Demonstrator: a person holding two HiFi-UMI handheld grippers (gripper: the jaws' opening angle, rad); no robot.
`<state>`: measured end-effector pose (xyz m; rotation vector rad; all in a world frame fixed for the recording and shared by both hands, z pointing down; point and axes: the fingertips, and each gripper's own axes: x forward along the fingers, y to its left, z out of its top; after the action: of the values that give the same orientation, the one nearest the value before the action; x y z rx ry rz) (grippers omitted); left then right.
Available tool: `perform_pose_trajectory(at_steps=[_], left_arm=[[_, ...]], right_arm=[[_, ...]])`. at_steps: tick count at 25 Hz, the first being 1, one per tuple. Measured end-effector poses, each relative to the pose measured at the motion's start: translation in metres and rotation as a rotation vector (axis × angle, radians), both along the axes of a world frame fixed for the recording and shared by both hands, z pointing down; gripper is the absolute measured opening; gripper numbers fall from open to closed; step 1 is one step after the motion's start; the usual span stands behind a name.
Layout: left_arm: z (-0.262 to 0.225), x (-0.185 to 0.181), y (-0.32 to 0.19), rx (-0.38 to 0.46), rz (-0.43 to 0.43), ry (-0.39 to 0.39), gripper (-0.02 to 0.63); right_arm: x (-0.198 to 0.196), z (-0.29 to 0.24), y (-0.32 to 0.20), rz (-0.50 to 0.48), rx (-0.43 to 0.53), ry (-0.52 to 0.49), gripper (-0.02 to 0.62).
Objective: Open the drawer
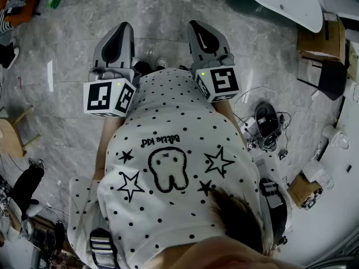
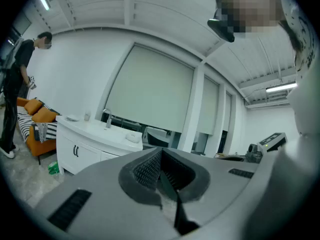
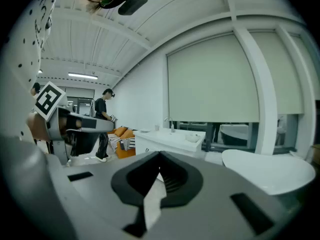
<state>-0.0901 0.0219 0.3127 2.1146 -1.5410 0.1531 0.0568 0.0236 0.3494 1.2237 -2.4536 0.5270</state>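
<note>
No drawer front can be made out for certain. A white vanity cabinet point(image 2: 82, 146) with a sink and tap stands across the room, also in the right gripper view as the same cabinet point(image 3: 167, 143). In the head view my left gripper point(image 1: 124, 29) and right gripper point(image 1: 197, 28) are held side by side in front of the person's dotted white shirt, above the grey marble floor. The left gripper point(image 2: 161, 156) has its jaws together with nothing between them. The right gripper point(image 3: 160, 159) looks the same, shut and empty. Neither touches anything.
An orange sofa point(image 2: 37, 115) and a standing person point(image 2: 14, 84) are left of the cabinet. A white oval tub point(image 3: 270, 171) lies to the right, its rim point(image 1: 286, 1) showing at the head view's top. Cardboard boxes point(image 1: 321, 43) and tangled cables point(image 1: 266, 122) sit on the floor right.
</note>
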Motion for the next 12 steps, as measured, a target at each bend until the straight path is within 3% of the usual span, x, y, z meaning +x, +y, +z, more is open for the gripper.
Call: perform_pose_trajectory(at_steps=[12], left_arm=[[0.0026,-0.0063,0.0013,-0.019,-0.024,0.001,0.003]], right_arm=[[-0.0064,-0.0017,-0.0010,-0.018,0.003,-0.011,0.014]])
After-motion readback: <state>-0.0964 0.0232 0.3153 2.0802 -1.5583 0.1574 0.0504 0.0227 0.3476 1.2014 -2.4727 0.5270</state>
